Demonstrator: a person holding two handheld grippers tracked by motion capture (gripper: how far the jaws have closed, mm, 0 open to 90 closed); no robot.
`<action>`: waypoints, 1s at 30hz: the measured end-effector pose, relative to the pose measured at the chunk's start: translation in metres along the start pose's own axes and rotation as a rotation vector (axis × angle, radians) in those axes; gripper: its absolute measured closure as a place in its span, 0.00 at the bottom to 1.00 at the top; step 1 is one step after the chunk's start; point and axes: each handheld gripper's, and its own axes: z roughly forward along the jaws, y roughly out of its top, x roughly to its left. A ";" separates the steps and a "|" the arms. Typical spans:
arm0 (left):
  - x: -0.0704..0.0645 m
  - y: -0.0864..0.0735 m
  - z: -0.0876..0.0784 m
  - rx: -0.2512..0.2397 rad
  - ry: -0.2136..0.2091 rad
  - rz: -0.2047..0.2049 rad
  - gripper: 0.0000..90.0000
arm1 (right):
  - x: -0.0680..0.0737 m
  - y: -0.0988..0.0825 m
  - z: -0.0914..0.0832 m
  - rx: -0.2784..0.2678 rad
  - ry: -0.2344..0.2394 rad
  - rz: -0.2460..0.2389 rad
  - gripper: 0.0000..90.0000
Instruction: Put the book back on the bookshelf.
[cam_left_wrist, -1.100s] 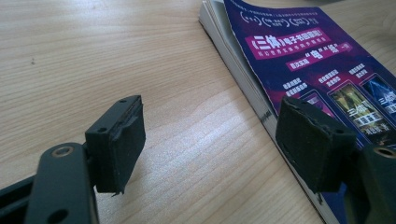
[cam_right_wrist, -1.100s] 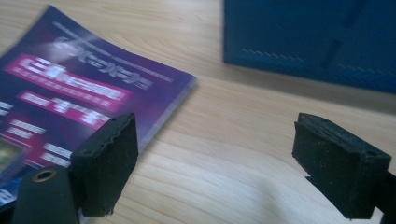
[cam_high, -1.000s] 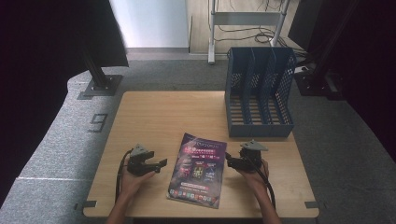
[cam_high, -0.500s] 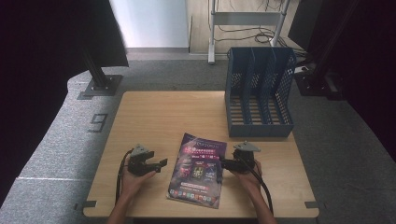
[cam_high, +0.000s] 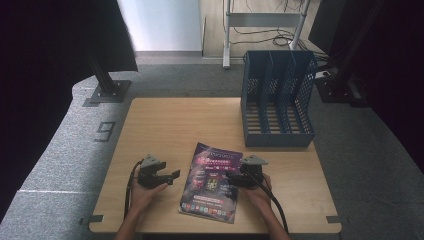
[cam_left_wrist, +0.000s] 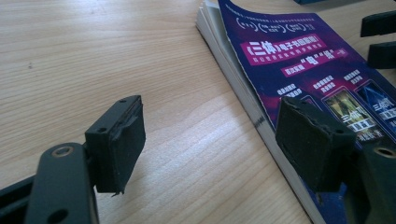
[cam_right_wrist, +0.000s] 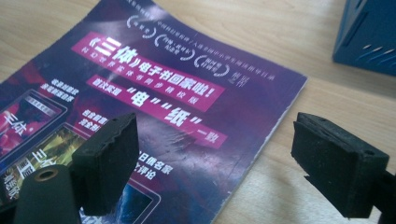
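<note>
High view: one magazine (cam_high: 212, 184), two grippers.

Soft even daylight, dark murky edges, close tongs blurred, faint shadows

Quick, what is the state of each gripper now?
Left gripper: open, holding nothing, beside the magazine.
Right gripper: open, holding nothing, over the magazine's edge.

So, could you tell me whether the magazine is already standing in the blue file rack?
No, the magazine lies flat on the table, in front of the blue file rack.
</note>
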 end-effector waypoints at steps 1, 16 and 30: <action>-0.001 0.000 0.001 0.001 -0.003 0.004 0.27 | 0.001 -0.001 0.001 0.005 0.000 -0.005 0.16; -0.005 0.000 0.004 0.005 -0.014 0.009 0.27 | 0.007 -0.007 0.010 0.043 0.017 -0.010 0.15; -0.013 0.002 0.013 0.026 -0.016 0.022 0.28 | 0.007 -0.007 0.010 0.052 0.018 -0.003 0.17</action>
